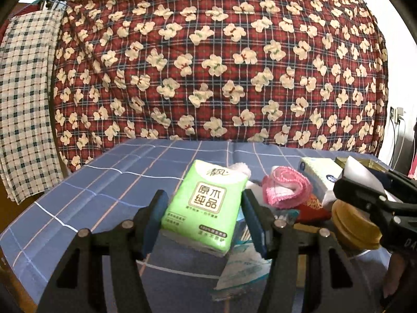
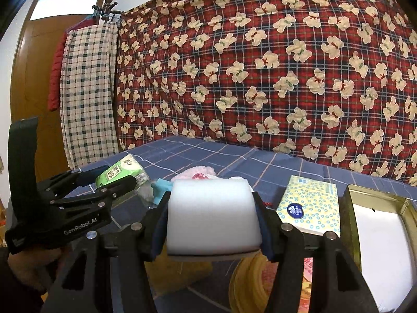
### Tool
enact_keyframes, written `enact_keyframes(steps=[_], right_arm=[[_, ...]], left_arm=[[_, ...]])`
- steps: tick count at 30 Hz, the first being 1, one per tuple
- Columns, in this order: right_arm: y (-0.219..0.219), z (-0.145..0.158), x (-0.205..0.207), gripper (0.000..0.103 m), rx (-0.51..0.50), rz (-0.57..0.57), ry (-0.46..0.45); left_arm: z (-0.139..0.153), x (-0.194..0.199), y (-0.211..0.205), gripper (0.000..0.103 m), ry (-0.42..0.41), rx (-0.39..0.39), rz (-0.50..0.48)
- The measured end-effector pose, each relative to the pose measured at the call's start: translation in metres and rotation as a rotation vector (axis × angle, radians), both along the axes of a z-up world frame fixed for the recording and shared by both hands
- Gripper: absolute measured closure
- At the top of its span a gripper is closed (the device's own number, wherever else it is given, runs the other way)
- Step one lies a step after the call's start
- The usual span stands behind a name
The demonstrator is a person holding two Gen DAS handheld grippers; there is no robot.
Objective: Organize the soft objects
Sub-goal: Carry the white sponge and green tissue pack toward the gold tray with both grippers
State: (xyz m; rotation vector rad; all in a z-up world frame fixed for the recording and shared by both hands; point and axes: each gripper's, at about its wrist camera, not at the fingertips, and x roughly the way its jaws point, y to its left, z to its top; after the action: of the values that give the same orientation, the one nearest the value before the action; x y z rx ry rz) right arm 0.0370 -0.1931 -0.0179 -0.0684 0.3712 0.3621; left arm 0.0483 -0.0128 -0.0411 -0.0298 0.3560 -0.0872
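Left wrist: blue checked tablecloth (image 1: pixel 78 182), bear-print quilt (image 1: pixel 221 60)

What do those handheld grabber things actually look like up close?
Each gripper is black plastic: two angular linkage arms joined by round silver pins, ending in flat fingers faced with dark blue pads. From the right camera, the left gripper shows white "GenRobot.AI" lettering on its body and a tall black handle block. The right gripper is built alike. No cables show.

A white rectangular foam sponge block (image 2: pixel 213 215) sits clamped between the right gripper (image 2: pixel 213 224) pads. At left, the left gripper (image 2: pixel 114 180) holds a green plastic-wrapped tissue pack (image 2: pixel 122 172) — both above a blue checked tablecloth (image 2: pixel 229 156). An open gold metal tin (image 2: pixel 383 240) stands right.
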Motion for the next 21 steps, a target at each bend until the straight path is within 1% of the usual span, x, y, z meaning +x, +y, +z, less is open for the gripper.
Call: enact_keyframes(steps=[2,5,7,12,15,21], right_arm=[[-0.001,0.0,-0.001,0.043,0.002,-0.002,-0.007],[-0.001,0.001,-0.002,0.043,0.004,-0.011,-0.014],[-0.001,0.001,-0.003,0.043,0.003,-0.012,-0.016],[-0.004,0.004,-0.008,0.043,0.018,-0.02,-0.045],[-0.004,0.005,-0.009,0.043,0.018,-0.022,-0.053],[-0.007,0.007,-0.012,0.043,0.023,-0.035,-0.08]], left_arm=[[0.0,0.0,0.0,0.045,-0.003,0.0,0.001],[0.0,0.006,-0.002,0.045,0.028,0.009,-0.002],[0.0,0.007,-0.002,0.045,0.035,0.005,-0.002],[0.0,-0.001,0.0,0.045,-0.001,-0.023,0.038],[0.001,-0.006,-0.001,0.045,-0.023,-0.018,0.058],[0.006,-0.013,-0.001,0.045,-0.077,-0.035,0.071]])
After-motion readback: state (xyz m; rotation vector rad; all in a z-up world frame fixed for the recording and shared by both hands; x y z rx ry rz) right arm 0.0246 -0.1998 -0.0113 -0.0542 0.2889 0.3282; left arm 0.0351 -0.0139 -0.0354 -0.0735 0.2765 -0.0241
